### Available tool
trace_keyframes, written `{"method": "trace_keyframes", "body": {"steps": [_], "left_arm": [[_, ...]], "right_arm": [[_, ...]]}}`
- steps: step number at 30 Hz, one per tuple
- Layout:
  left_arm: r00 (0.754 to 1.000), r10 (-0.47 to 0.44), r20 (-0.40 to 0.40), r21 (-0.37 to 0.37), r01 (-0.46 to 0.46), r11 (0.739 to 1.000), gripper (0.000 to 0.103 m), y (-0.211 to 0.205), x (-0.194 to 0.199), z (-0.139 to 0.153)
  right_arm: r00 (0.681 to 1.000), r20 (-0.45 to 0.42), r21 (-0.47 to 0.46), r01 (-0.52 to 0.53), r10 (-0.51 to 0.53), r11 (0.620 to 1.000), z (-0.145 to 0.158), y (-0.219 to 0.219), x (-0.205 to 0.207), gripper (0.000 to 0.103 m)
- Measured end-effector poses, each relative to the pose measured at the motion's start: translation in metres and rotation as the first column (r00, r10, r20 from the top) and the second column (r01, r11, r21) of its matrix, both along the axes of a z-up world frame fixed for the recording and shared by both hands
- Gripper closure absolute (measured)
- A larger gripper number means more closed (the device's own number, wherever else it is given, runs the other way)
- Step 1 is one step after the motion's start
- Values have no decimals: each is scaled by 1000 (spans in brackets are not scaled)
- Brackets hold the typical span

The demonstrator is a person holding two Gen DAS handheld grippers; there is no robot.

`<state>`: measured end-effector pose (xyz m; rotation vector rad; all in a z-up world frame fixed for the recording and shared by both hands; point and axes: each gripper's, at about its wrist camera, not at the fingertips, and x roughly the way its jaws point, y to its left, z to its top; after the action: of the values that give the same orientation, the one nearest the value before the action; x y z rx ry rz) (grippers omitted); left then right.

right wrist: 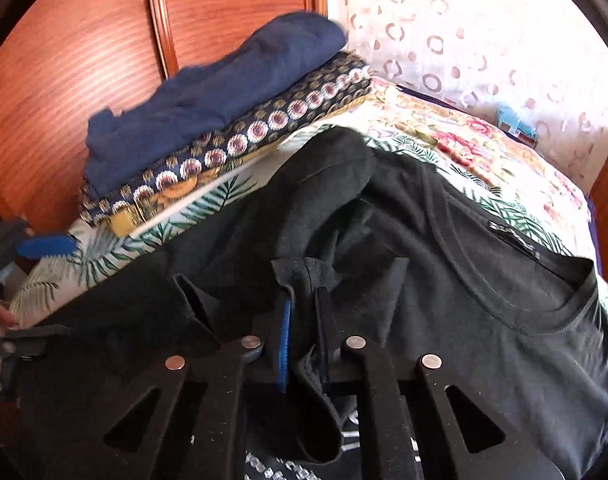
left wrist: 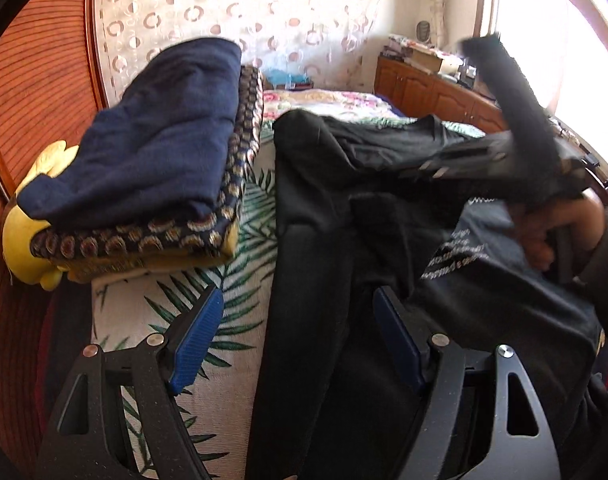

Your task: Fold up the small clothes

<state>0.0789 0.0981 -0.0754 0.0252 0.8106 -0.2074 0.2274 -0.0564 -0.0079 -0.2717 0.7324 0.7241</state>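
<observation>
A bed with a palm-leaf-print bedspread (left wrist: 240, 264) is seen, backed by a reddish wooden wardrobe (right wrist: 64, 80). A black short-sleeved cotton T-shirt (right wrist: 503, 300) is spread across the bedspread, collar toward the right in the right wrist view. A stack of folded clothes (left wrist: 144, 152), navy on top, patterned beneath, is set well to the shirt's left. The left gripper (left wrist: 300, 344) is held wide open, nothing pinched; the shirt's edge lies between its blue pads, untouched. The right gripper (right wrist: 304, 320) is clamped tight on a fold of the shirt. White lettering (left wrist: 455, 252) is noted on the fabric, unreadable; the collar label (right wrist: 511, 240) likewise.
</observation>
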Motion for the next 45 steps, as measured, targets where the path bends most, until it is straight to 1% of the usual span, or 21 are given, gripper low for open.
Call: {"method": "trace_keyframes", "body": {"steps": [2,4,6,8,12,16,18,20,21,22,23,24,25,29,34,39,40,41,43,45], "left_arm": [[1000,-2,-14,11,2,1000,25,-2,1,-5],[1000,-8,-21,14,8,1000,25,-3,1,-7],[1000,-8,-30,23,9,1000,25,-5,2,-9],[999,-9,-34,32,10,999,25,-7,2,-10],[999,-13,-47,37,15,999,25,-10,4,-14],[999,-17,-46,42,19,999,25,-11,3,-14],[999,-15,-45,43,17,999,25,-11,3,-14],[999,-13,-38,38,15,999,25,-11,2,-13],[999,-11,-32,36,12,999,25,-10,2,-11],[1000,-9,-29,35,10,999,25,-10,1,-10],[1000,-7,-22,32,8,999,25,-9,-1,-8],[1000,-6,-16,30,6,1000,25,-9,-3,-5],[1000,-4,-9,28,5,1000,25,-9,-5,-3],[1000,0,19,21,-1,1000,25,-6,-12,9],[999,0,38,25,-1,1000,25,-4,-18,16],[999,8,40,23,-9,1000,25,-2,-20,15],[999,10,40,23,-11,1000,25,-1,-21,15],[999,13,39,22,-13,1000,25,0,-21,15],[999,16,38,20,-17,1000,25,1,-22,14],[999,20,36,18,-21,1000,25,1,-22,14]], "right_arm": [[1000,19,27,21,-21,999,4,-12,-7,95],[999,23,60,46,-47,997,7,-33,-13,95],[995,23,88,98,-100,991,6,-53,-15,95],[987,36,89,154,-157,984,6,-72,-16,95],[975,45,77,215,-218,974,4,-99,-21,95],[973,63,59,217,-221,974,6,-105,-37,95],[975,64,73,207,-212,976,12,-105,-42,95],[983,61,96,168,-174,981,17,-99,-48,95],[987,60,99,145,-152,984,19,-93,-51,93],[989,61,99,128,-135,987,20,-88,-54,84],[991,64,100,108,-114,989,20,-80,-57,78],[993,61,108,89,-96,990,20,-74,-58,67],[996,51,120,68,-74,990,20,-66,-60,63],[1000,21,141,19,-22,990,17,-46,-59,61],[997,-11,120,-75,77,990,9,-14,-58,62],[994,-52,70,-91,94,993,-2,-1,-40,62],[993,-60,67,-93,97,993,-2,3,-36,70],[993,-66,63,-95,99,993,-4,2,-35,76],[992,-75,62,-99,104,993,-5,1,-34,92],[990,-77,79,-108,114,991,-2,-5,-38,95]]}}
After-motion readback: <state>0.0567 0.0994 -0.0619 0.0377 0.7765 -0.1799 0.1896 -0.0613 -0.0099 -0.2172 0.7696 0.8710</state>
